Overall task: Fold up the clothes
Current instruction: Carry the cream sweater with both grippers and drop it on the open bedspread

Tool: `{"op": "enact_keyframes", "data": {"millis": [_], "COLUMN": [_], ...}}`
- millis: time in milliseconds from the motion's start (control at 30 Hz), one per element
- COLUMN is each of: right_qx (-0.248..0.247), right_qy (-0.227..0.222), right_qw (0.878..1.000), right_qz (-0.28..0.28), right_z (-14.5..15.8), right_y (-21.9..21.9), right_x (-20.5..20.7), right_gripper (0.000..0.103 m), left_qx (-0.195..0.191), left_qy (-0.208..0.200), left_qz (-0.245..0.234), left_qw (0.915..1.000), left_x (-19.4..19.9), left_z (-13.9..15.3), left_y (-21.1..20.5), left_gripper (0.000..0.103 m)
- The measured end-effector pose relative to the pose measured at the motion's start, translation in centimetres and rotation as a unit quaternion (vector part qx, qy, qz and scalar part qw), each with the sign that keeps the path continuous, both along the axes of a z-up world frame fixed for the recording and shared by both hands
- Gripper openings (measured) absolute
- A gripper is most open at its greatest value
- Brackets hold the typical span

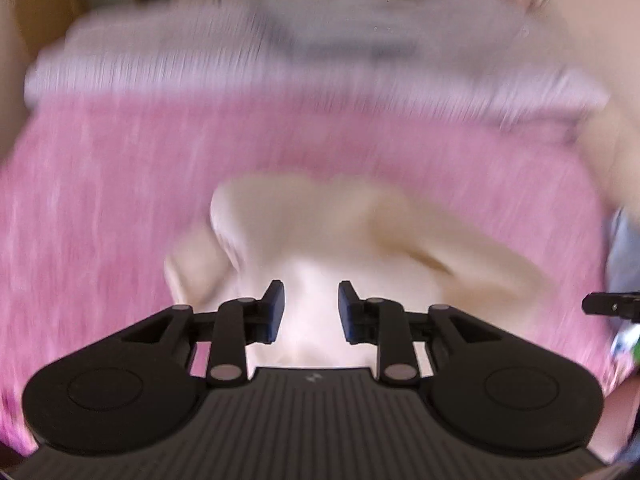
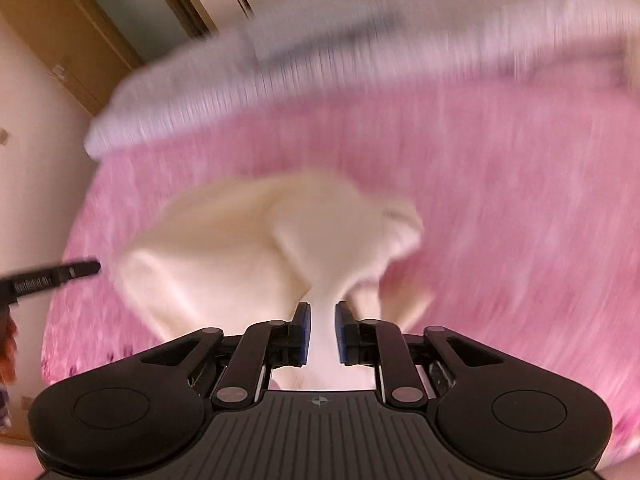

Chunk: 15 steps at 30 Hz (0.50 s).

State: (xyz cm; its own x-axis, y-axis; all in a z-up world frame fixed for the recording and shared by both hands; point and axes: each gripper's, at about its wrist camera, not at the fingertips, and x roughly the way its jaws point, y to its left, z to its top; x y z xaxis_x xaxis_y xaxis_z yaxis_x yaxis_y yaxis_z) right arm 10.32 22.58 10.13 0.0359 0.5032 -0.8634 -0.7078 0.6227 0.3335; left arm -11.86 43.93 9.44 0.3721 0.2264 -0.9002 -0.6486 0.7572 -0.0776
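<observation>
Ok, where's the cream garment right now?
The cream garment lies bunched on the pink bedspread, in front of both grippers; some of its cloth runs between the right gripper's fingers.

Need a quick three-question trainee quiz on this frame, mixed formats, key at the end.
1. True or false: the cream-coloured fabric garment lies on a pink textured bedspread.
2. Multiple choice: in its own view, cream cloth runs between the fingers of which gripper? A) right gripper B) neither C) the pictures are too dark
3. Fill in: the folded blanket at the far edge of the bedspread is pale ____.

The left gripper has a clear gap between its fingers, over the cloth.

Key: 1 true; 2 A; 3 lilac-grey.
</observation>
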Motion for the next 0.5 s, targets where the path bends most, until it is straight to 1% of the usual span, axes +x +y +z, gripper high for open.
{"op": "enact_keyframes", "data": {"millis": [33, 67, 100, 133, 167, 233, 267, 333, 433, 500], "right_qx": [-0.006, -0.013, -0.019, -0.026, -0.032, -0.045, -0.049, -0.042, -0.035, -0.031], "right_qy": [0.011, 0.022, 0.033, 0.045, 0.056, 0.078, 0.086, 0.072, 0.047, 0.03], "right_qw": [1.0, 1.0, 0.999, 0.998, 0.998, 0.995, 0.994, 0.996, 0.998, 0.999], "right_qz": [-0.006, -0.011, -0.017, -0.023, -0.028, -0.039, -0.044, -0.037, -0.017, -0.003], "right_z": [-1.0, -1.9, -2.9, -3.9, -4.9, -6.8, -7.5, -7.0, -6.0, -5.4], "right_y": [0.0, 0.1, 0.1, 0.1, 0.2, 0.3, 0.3, -0.2, -1.8, -2.9], "right_x": [-1.0, -1.9, -2.9, -3.9, -4.9, -6.8, -7.6, -7.8, -8.3, -8.7], "right_gripper": [0.022, 0.03, 0.034, 0.045, 0.058, 0.07, 0.07, 0.071, 0.071, 0.071], "left_qx": [-0.019, -0.035, -0.042, -0.049, -0.051, -0.05, -0.048, -0.037, -0.003, 0.019], "left_qy": [0.03, 0.057, 0.077, 0.095, 0.103, 0.103, 0.1, 0.08, 0.055, 0.04], "left_qz": [0.005, 0.007, 0.003, -0.001, -0.007, -0.013, -0.013, -0.005, 0.026, 0.048], "left_qw": [0.9994, 0.9977, 0.9961, 0.9943, 0.9933, 0.9933, 0.9938, 0.9961, 0.9981, 0.9978], "left_x": [-1.3, -2.6, -4.1, -5.5, -6.3, -7.2, -7.4, -7.6, -6.5, -5.7], "left_z": [-2.2, -4.2, -5.3, -6.2, -6.5, -6.2, -5.8, -4.8, -3.2, -2.1], "left_y": [0.7, 1.1, 0.8, 0.5, -0.2, -1.4, -1.9, -3.0, -5.0, -6.4], "left_gripper": [0.023, 0.023, 0.023, 0.023, 0.023, 0.023, 0.024, 0.026, 0.036, 0.037]}}
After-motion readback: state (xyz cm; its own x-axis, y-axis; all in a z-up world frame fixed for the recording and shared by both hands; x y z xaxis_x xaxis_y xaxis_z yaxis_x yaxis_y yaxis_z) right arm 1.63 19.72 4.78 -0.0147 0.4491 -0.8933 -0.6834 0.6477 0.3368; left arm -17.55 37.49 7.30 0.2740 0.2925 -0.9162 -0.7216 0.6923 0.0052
